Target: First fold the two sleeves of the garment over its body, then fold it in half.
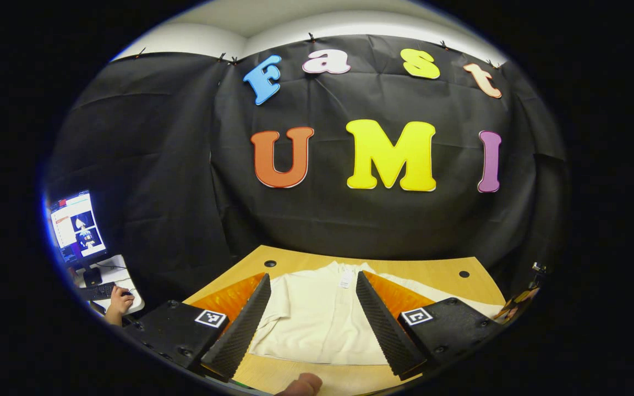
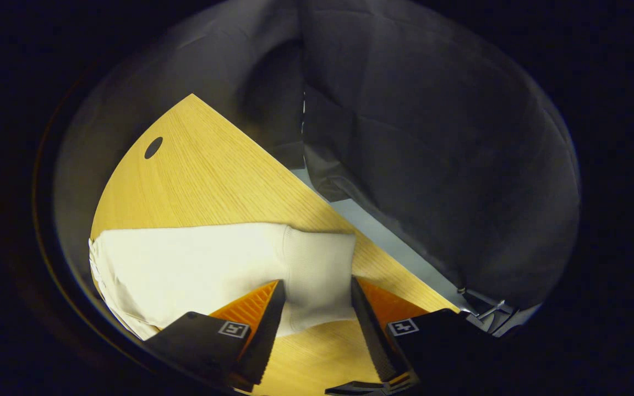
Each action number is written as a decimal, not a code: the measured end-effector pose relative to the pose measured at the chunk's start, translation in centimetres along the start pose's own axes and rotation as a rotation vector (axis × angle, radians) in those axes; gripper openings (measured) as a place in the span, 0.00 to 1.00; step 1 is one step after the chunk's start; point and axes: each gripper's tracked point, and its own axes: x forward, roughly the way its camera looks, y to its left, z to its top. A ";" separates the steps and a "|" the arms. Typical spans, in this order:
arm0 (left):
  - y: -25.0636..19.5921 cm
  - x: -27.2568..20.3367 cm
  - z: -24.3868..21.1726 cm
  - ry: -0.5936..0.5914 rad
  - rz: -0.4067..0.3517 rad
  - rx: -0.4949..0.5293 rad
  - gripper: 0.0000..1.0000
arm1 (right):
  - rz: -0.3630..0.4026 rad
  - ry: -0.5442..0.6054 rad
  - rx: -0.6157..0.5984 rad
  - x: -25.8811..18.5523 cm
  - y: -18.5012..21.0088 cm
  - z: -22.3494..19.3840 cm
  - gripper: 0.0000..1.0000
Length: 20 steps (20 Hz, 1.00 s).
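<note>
Straddling the ribbed cuff of one sleeve point(image 2: 317, 275), the right gripper point(image 2: 314, 322) has its fingers spread wide w/ a clear gap each side of the cloth, so nothing is pinched; judging by the framing, it is lined up on the cuff because that end gives the easiest hold for carrying a sleeve over the body. That sleeve lies flat and stretched out sideways on the table point(image 2: 196, 170), away from the rest of the cream garment point(image 2: 185, 269), i.e. not folded in. In the left gripper view, the left gripper point(image 1: 311, 324) is likewise released, fingers parted, aimed along the garment's body point(image 1: 311, 319), which lies spread on the table w/ collar and tag toward the far edge. On the other side, cloth seems to lie doubled along the body's edge, but whether that sleeve is folded over, I can't tell. The body itself isn't halved. Beyond the table edge, a person's hand point(image 1: 120, 304) rests by a keyboard point(image 1: 97, 291) under a monitor point(image 1: 77, 226).
</note>
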 end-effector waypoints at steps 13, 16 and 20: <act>2.4 3.5 -0.3 -0.033 -0.063 0.045 0.99 | 0.112 -0.007 -0.013 -4.5 3.7 0.6 0.05; 3.5 4.6 -1.0 -0.033 -0.076 0.036 1.00 | 0.162 -0.022 -0.012 -7.6 6.2 0.8 0.05; 4.1 5.2 -0.9 -0.036 -0.122 0.015 0.99 | 0.207 -0.049 -0.047 -10.8 9.4 0.6 0.05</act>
